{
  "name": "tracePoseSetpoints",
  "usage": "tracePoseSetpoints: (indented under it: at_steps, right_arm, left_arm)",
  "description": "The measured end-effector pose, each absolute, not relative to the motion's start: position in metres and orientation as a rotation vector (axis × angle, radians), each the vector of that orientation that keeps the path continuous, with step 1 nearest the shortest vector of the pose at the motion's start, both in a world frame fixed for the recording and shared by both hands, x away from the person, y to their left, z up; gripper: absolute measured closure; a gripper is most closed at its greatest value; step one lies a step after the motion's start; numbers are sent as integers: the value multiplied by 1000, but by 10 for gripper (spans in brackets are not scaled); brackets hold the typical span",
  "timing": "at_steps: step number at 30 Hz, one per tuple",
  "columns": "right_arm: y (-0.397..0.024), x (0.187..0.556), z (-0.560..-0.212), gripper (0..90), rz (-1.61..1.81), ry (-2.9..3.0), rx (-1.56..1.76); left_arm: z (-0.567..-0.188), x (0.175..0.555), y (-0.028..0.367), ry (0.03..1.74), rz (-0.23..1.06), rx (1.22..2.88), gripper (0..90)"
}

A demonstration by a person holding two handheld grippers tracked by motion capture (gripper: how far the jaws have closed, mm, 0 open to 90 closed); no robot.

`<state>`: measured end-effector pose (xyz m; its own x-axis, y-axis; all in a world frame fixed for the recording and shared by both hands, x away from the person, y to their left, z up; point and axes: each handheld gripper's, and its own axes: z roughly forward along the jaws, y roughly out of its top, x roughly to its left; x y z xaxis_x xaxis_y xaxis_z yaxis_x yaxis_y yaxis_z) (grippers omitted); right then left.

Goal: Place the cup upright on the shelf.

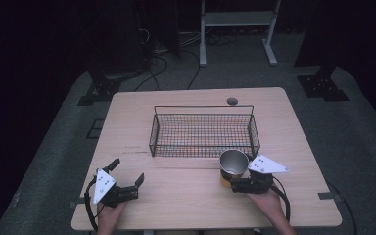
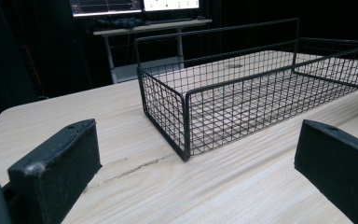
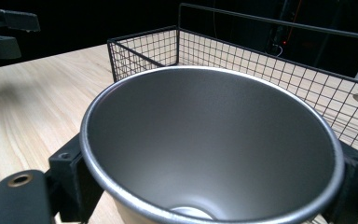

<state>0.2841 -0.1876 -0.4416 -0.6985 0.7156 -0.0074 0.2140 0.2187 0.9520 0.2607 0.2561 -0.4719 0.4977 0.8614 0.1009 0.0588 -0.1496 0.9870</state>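
Your right hand-held gripper (image 1: 233, 183) is clamped on the metal cup (image 1: 233, 165), which stands upright on the tabletop (image 1: 186, 196) just in front of the wire basket (image 1: 204, 133). Keep the squeeze firm and the cup level as you lift, and clear the basket's near wall before lowering inside. Your left hand-held gripper (image 1: 127, 171) rests with jaws wide apart, holding nothing; leave it parked.
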Motion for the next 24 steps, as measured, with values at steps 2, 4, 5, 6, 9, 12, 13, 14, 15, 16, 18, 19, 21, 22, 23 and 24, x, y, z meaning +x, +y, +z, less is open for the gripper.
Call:
tracePoseSetpoints:
  at_steps: [2,4,5,6,9,12,13,14,15,16,18,19,21,22,23,24]
  right_arm:
    - [-188,286,-439,121,1496,2050,852]
    - [-188,288,-437,121,1502,2050,856]
    - [-188,289,-436,121,1504,2052,858]
    - [-188,290,-435,121,1509,2050,859]
    - [-189,293,-431,121,1505,2054,857]
    - [-189,295,-426,121,1509,2053,853]
    - [-189,296,-425,121,1514,2056,853]
    - [-189,297,-424,121,1521,2053,852]
    - [-189,298,-422,121,1519,2053,854]
    - [-189,299,-421,121,1513,2060,850]
    - [-189,300,-418,121,1516,2056,847]
    - [-189,300,-417,121,1521,2055,847]
    - [-189,302,-414,121,1533,2057,846]
    - [-189,302,-412,121,1539,2055,845]
    - [-189,303,-410,121,1533,2060,841]
    - [-189,304,-408,121,1528,2063,836]
  left_arm:
    - [-472,261,256,816,858,1575,0]
    - [-472,261,256,815,861,1576,0]
    - [-472,260,256,815,861,1575,0]
    - [-472,261,256,816,860,1574,0]
    - [-472,261,256,816,858,1575,0]
    - [-472,260,256,815,862,1575,0]
    - [-472,260,256,816,862,1575,0]
    - [-472,261,256,817,860,1574,0]
    - [-472,261,256,818,859,1574,0]
    - [-472,261,256,817,859,1575,0]
    - [-472,261,256,816,859,1575,0]
    - [-472,260,256,815,862,1576,0]
    - [-472,260,256,815,863,1576,0]
    - [-472,260,256,815,863,1576,0]
    - [-472,261,256,816,860,1575,0]
    - [-472,261,256,816,860,1575,0]
